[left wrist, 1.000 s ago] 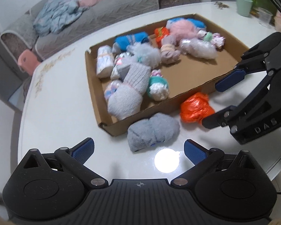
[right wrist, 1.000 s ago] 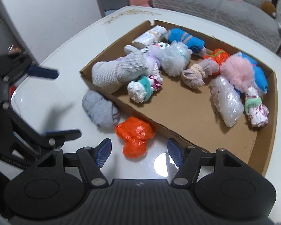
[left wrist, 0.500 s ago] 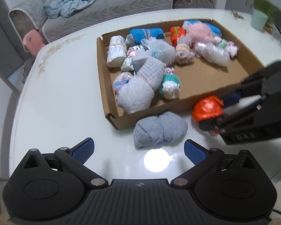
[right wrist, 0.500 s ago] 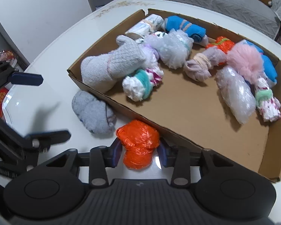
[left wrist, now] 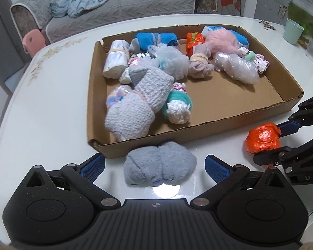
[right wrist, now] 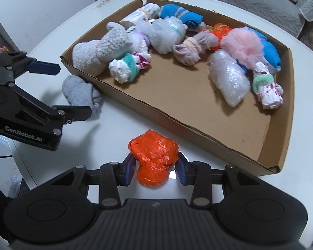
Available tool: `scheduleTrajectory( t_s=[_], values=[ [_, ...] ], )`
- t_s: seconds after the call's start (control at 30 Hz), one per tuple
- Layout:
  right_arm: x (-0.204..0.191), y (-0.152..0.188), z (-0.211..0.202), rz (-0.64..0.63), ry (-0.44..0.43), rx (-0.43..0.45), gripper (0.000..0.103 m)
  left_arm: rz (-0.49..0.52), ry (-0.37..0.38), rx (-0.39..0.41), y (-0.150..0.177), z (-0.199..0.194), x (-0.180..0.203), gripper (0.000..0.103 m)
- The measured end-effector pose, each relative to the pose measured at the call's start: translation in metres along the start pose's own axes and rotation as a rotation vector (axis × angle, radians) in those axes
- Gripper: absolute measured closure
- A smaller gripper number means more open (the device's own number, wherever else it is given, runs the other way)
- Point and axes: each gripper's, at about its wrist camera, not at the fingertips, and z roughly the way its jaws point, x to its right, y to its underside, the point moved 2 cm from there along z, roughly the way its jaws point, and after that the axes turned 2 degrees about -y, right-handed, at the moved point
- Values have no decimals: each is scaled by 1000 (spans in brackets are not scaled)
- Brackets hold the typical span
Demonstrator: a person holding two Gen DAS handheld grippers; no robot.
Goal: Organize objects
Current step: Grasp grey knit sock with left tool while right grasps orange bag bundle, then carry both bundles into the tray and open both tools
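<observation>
White table [left wrist: 52,108], cardboard tray [left wrist: 215,123], grey sock bundle [left wrist: 159,165], green cup [left wrist: 293,30]

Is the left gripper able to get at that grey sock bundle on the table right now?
Probably yes. The left gripper is open with the grey sock bundle lying between its fingers, outside the cardboard box, and nothing covers it.

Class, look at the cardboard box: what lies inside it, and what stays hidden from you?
Inside the cardboard box lie bundles: a grey sock roll, a pink pompom, a bubble-wrap bundle, a blue roll. Whatever lies beneath them is covered.
</observation>
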Motion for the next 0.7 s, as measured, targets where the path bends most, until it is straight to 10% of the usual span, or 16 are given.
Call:
scheduleTrajectory(
  t_s=[0.4, 0.7],
  values=[
    [5, 2, -4, -2, 19, 4, 60, -21, 23, 12, 4, 17, 7, 5],
    [1, 0, -3, -14, 20, -11, 68, -64, 44, 8, 7, 16, -3, 26]
  ],
)
